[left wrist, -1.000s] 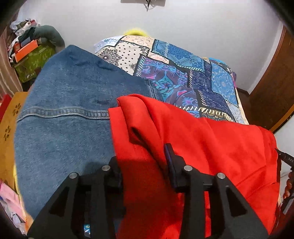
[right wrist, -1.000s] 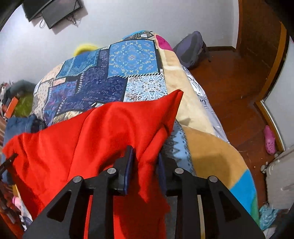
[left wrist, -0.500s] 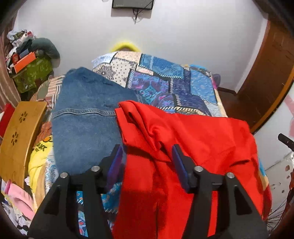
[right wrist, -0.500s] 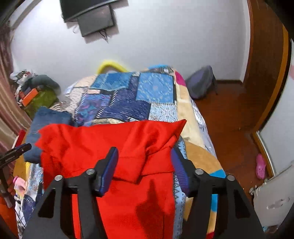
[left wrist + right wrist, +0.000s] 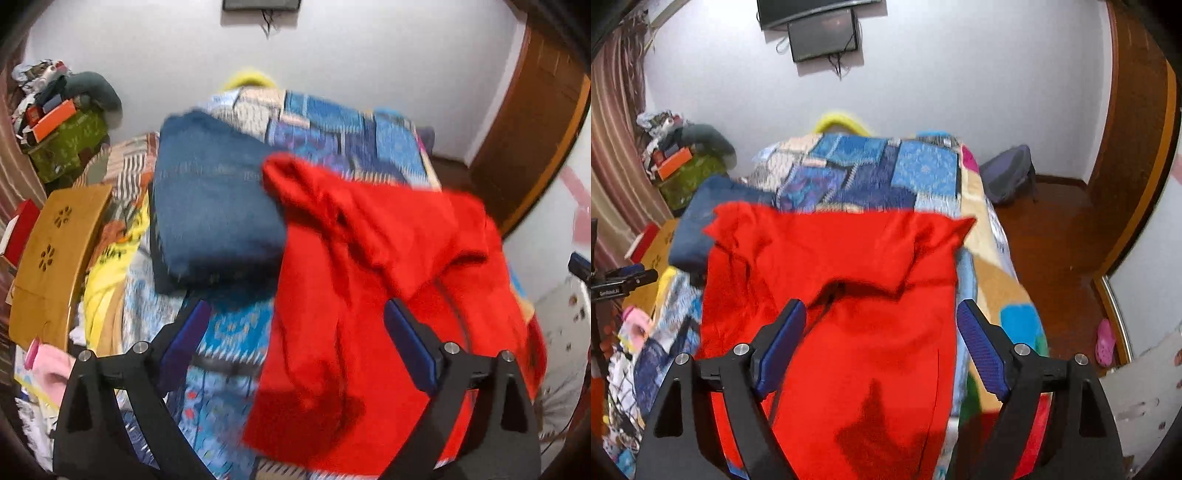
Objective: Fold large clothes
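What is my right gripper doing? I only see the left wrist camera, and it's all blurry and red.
Observer: The right gripper is open. Its fingers are spread wide above the red garment and grip nothing.
Operator: Does the red thing lie straight on that side?
Observer: Not quite. Its far right corner pokes out in a point over the bedspread.
Operator: What's on the floor over there?
Observer: A pink shoe lies on the wooden floor, right of the bed.
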`<act>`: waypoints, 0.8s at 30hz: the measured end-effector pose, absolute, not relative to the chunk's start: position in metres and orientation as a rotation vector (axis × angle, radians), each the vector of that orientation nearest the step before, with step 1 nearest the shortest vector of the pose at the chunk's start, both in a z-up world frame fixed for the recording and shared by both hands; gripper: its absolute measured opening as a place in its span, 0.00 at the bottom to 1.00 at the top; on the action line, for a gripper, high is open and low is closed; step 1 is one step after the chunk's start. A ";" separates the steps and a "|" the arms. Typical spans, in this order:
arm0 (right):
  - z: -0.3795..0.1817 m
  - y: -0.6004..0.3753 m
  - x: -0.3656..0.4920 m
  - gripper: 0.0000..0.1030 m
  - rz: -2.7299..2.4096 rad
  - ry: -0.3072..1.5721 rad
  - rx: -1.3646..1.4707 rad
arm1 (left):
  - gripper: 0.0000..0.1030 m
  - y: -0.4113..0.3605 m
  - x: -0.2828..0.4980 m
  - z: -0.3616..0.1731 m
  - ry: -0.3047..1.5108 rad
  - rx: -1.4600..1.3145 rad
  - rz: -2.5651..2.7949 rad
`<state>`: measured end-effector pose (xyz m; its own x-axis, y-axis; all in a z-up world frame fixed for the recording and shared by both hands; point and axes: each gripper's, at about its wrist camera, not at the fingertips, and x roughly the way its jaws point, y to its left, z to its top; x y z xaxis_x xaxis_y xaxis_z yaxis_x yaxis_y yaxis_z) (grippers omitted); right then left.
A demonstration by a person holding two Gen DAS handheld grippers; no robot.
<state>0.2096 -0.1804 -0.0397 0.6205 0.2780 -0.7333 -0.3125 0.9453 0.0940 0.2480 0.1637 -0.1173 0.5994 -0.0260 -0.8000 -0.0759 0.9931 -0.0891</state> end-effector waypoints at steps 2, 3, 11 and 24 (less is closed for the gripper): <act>-0.047 -0.182 0.201 0.79 0.323 0.849 -0.044 | 0.93 0.166 0.239 -0.129 0.969 -0.097 0.033; -0.053 -0.184 0.197 0.79 0.312 0.862 -0.039 | 0.93 0.168 0.234 -0.139 0.994 -0.087 0.035; -0.096 -0.208 0.174 0.79 0.238 0.990 0.031 | 0.93 0.179 0.213 -0.214 1.161 -0.172 -0.005; -0.141 -0.238 0.162 0.79 0.241 1.163 0.245 | 0.94 0.196 0.207 -0.310 1.314 -0.425 -0.072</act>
